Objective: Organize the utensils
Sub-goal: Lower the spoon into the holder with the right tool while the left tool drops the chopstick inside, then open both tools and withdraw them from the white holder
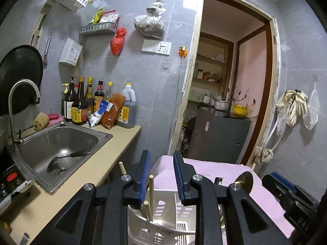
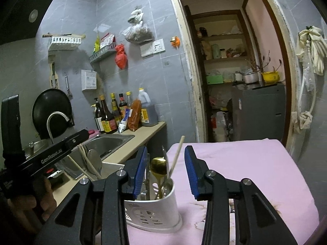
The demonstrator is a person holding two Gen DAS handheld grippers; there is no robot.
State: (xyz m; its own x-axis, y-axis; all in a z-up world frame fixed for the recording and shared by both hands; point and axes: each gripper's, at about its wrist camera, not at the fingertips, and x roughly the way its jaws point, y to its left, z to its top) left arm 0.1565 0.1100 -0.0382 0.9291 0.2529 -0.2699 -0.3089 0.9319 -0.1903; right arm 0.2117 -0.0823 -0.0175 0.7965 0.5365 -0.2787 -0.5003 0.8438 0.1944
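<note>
Right wrist: chopstick stands upright in holder — both hand-held grippers released.

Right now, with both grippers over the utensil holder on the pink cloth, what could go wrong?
1. The left gripper and right gripper hang open close above the white utensil holder; a careless pull back could snag the chopsticks or gold spoon and tip it.
2. The holder stands on soft pink cloth, so a nudge may topple it.
3. A spoon in the sink may get overlooked.
</note>
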